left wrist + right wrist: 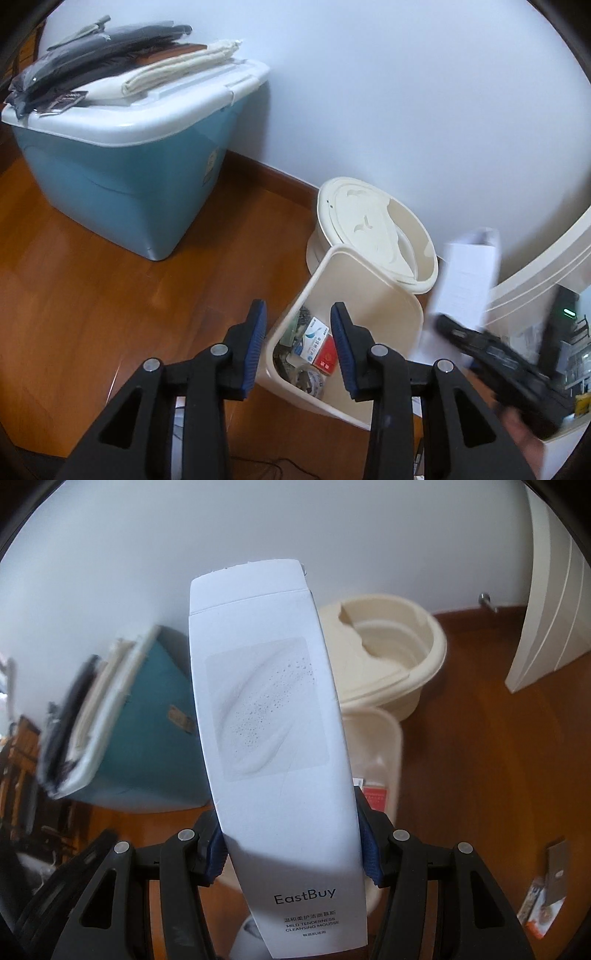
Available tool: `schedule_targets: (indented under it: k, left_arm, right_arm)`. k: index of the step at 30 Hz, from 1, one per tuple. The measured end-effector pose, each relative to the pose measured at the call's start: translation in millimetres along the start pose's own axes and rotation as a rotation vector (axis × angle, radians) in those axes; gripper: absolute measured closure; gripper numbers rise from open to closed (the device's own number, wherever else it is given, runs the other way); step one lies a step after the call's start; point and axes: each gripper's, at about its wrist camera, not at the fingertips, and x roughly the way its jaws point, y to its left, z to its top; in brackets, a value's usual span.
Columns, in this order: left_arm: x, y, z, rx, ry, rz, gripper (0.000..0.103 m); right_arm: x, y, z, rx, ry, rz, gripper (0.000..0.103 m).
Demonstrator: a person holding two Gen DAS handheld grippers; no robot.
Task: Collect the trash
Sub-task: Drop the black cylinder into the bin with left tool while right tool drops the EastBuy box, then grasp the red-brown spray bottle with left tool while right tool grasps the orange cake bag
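Right gripper [291, 853] is clamped on one tall white carton [273, 738], "EastBuy" cleansing mousse printed near its base, hanging above the single cream bin [369, 295], which has several packets inside. Left gripper [298, 350] is spread, holding nothing.

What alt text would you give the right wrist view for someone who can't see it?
The right tool is shut on a tall white cardboard EastBuy cleansing-mousse box, which fills the centre of the view. Behind it stand an open cream plastic trash bin, a cream lidded pail and a blue storage tub on a brown wooden floor.
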Motion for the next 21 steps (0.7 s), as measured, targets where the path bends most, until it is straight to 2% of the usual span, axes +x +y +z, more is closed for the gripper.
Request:
schedule_targets:
  k: [4, 6, 10, 12, 15, 17, 18, 21]
  left_arm:
    - [6.1, -2.5, -2.2, 0.032, -0.001, 0.004, 0.068]
    - [5.8, -5.4, -2.4, 0.046, -0.005, 0.004, 0.068]
    - [0.8, -17.0, -3.5, 0.077, -0.021, -0.008, 0.068]
    - [-2.9, -30.9, -11.3, 0.106, -0.015, -0.034, 0.068]
    - [-1.4, -67.6, -40.0, 0.209, 0.04, -0.103, 0.068]
    - [1.7, -93.3, -65.6, 0.276, 0.09, -0.145, 0.068]
    - [3.2, -108.4, -82.7, 0.318, 0.116, -0.169, 0.068]
    - [8.6, -145.0, -129.1, 0.442, 0.167, -0.208, 0.068]
  right_arm:
    - [46.2, 10.5, 3.7, -0.033, 0.096, -0.052, 0.041]
    - [48.3, 10.4, 2.6, -0.063, 0.13, -0.074, 0.041]
    - [-11.6, -4.4, -0.4, -0.13, 0.118, -0.045, 0.04]
    - [-63.2, -25.7, -7.5, -0.167, 0.096, -0.05, 0.03]
    - [-137.9, -74.9, -28.9, -0.165, 0.07, -0.103, 0.014]
    - [-174.0, -120.6, -51.6, -0.114, 0.043, -0.164, 0.012]
    - [-188.3, -154.3, -69.7, -0.067, 0.042, -0.206, 0.01]
    - [-194.6, -232.2, -119.8, 0.011, 0.056, -0.301, 0.009]
